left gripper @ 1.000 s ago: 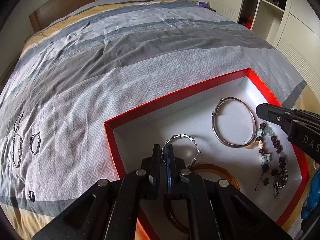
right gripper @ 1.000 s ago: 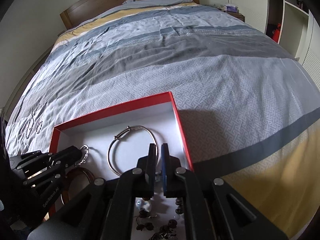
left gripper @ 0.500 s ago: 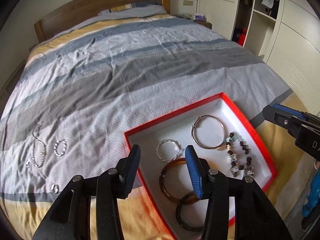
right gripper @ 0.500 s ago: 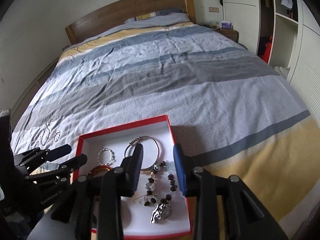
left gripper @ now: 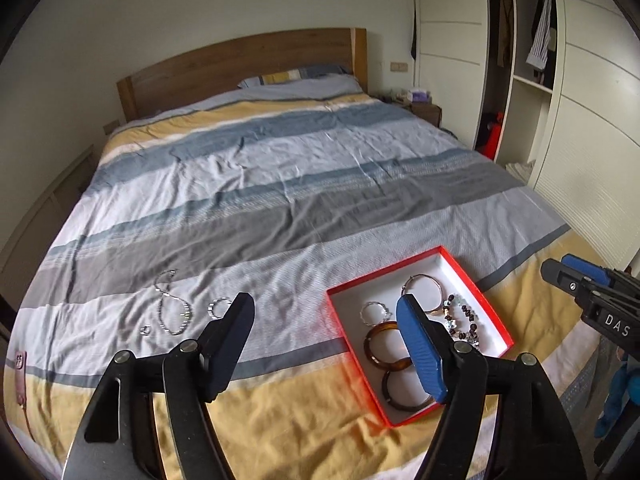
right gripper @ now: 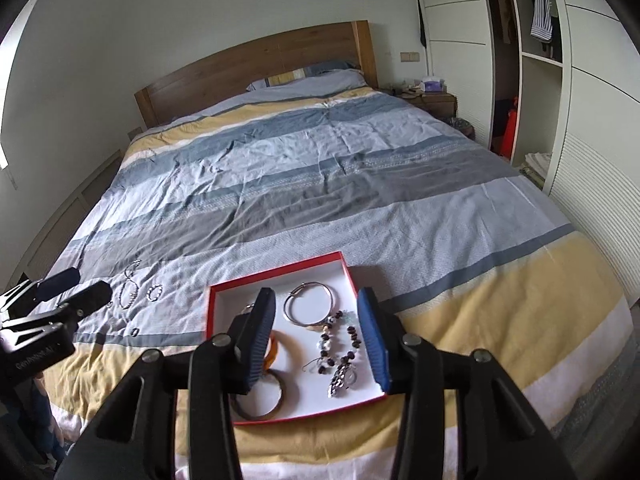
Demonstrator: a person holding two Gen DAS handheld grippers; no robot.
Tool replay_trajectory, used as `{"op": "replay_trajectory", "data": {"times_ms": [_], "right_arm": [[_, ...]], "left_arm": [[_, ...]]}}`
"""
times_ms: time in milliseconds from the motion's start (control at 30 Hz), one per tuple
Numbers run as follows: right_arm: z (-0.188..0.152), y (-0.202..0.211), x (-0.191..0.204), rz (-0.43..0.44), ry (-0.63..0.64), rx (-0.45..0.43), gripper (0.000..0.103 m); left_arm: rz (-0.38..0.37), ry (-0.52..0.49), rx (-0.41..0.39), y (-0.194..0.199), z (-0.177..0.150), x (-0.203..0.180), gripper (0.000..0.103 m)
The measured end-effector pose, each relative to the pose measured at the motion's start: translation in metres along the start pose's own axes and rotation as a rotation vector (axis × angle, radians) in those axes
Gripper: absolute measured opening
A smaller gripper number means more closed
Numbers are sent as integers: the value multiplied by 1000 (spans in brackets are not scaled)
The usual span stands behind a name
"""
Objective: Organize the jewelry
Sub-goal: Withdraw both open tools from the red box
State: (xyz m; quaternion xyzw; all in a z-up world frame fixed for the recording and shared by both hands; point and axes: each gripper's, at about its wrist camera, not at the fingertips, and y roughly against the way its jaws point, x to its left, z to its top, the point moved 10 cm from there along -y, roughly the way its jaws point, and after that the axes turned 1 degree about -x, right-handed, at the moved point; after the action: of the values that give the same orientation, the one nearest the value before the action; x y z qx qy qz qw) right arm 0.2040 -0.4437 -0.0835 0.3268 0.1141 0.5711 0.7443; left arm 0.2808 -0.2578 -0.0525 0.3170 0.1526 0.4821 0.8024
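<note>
Viewing from the left wrist: the left gripper (left gripper: 326, 344) is held above the striped bedspread (left gripper: 280, 184), its jaws opening, with nothing between them. A red box (left gripper: 416, 332) with a white inside is set on the bedspread near the foot of the bed. Inside it are listed: 1 silver bangle (left gripper: 422, 294), 1 small twisted silver ring-bracelet (left gripper: 374, 312), 1 amber bangle (left gripper: 384, 346), 1 dark bangle (left gripper: 404, 394) and 1 beaded strand (left gripper: 462, 320). Outside the box, well to its left on the pale stripe, a silver chain (left gripper: 172, 306), a small silver bracelet (left gripper: 218, 306) and a tiny ring (left gripper: 145, 330) are laid. The right gripper (left gripper: 576, 276) is seen at the right edge; from this view its state cannot be told. A wooden headboard (left gripper: 240, 66) is noted at the far end.

Viewing from the right wrist: the right gripper (right gripper: 316, 336) is held over the red box (right gripper: 280, 276), its jaws opening, with nothing gripped. The silver bangle (right gripper: 310, 308), beaded strand (right gripper: 338, 344), amber bangle (right gripper: 280, 346) and dark bangle (right gripper: 260, 400) are seen below it. The left gripper (right gripper: 74, 286) is seen at the left, fingers apart, near the silver chain (right gripper: 128, 290).
</note>
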Motion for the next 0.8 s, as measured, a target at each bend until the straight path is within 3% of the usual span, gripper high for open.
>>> {"op": "replay_trajectory", "data": {"times_ms": [400,800], "right_arm": [[9,98,35,0,20,-130,45],[-2,157,69,58,35,-190,49]], "left_arm": [[93,75,-162,125,2,70,79],[178,229,-216,189,-35,143,80]]}}
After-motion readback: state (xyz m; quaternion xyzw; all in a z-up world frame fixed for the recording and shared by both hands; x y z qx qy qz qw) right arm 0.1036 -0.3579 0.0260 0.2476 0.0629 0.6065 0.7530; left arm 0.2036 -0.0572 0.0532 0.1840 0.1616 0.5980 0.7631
